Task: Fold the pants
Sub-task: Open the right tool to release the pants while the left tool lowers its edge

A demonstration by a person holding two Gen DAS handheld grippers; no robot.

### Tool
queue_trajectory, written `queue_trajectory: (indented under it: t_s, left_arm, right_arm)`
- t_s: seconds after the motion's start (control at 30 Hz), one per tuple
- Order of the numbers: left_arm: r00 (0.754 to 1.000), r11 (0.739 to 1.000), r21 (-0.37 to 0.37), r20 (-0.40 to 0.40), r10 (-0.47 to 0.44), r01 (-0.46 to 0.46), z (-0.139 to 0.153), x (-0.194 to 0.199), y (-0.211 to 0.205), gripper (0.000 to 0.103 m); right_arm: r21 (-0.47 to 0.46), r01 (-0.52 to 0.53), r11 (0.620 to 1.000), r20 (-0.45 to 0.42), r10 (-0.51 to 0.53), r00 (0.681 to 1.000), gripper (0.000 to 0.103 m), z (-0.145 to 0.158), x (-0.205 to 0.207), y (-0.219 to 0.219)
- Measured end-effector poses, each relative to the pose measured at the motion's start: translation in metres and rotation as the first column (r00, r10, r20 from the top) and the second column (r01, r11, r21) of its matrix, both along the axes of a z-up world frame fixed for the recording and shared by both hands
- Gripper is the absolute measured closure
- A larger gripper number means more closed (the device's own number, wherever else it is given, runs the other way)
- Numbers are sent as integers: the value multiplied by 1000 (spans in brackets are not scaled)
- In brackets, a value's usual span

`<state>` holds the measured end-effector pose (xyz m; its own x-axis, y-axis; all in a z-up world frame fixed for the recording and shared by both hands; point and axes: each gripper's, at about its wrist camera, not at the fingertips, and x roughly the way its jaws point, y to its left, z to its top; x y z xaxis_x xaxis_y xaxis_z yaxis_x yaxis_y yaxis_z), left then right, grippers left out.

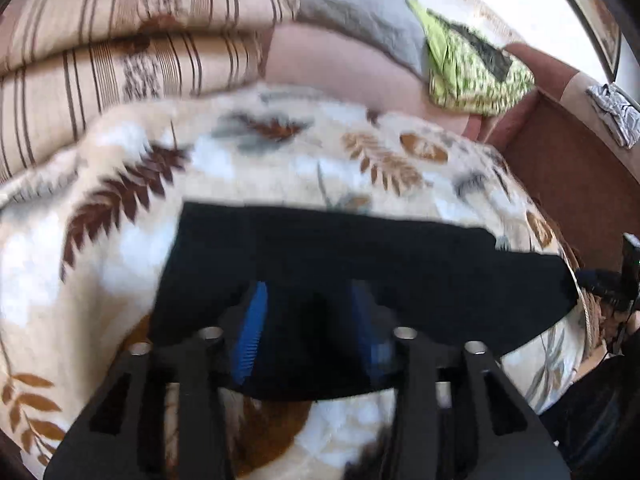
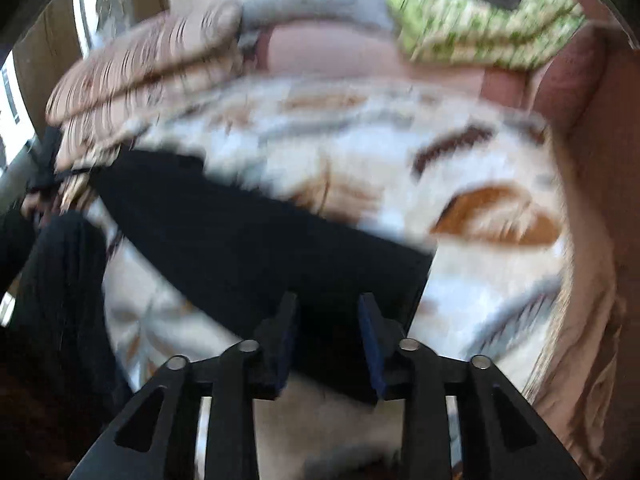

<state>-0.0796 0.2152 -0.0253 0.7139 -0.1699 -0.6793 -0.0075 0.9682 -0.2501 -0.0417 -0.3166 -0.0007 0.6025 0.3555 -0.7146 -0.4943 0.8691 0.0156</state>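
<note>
Black pants (image 1: 360, 264) lie flat in a wide band across a cream blanket with brown leaf prints (image 1: 120, 168). My left gripper (image 1: 310, 292) is open, its blue-padded fingers apart over the near edge of the pants. In the right wrist view, which is blurred by motion, the pants (image 2: 224, 236) run from upper left to lower right. My right gripper (image 2: 328, 304) is open above their right end. I cannot tell whether either gripper touches the cloth.
A striped beige cushion (image 1: 132, 52) lies behind the blanket at left, a grey pillow (image 1: 360, 8) and a green patterned pillow (image 1: 476, 72) at the back. A brown wooden bed edge (image 1: 572, 184) runs on the right.
</note>
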Motion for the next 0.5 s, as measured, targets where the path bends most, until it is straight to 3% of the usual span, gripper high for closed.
queue_trajectory:
  t_s: [0.1,0.13,0.27,0.3,0.4,0.5]
  left_arm:
    - [997,999,-6,-64,40,-41,-25,12,11,40]
    - [999,999,14,-32,36,-35,-29,10,9,40]
    - [999,995,94,-32,22,-18,-27,13,-5,31]
    - [999,995,94,-48,21,-16,-26,16,-6,30]
    - [994,998,62,-97,39,-34,-4,25,-6,30]
    - [999,999,0,-27,42,-42,51,20,-23,29]
  right_arm:
    - [29,54,998,51,-56,997,47,5,20,10]
    - [21,61,998,33,-62,998,47,1,29,13]
    - [-110,96,989,-213,-118,970,46,-50,63,23]
    - [-112,93,989,-171,-112,979,45,-47,62,25]
    - [-124,118,985,-174,-139,975,43,-40,61,29]
    - [-50,107,993,-81,-111,991,43,-16,43,38]
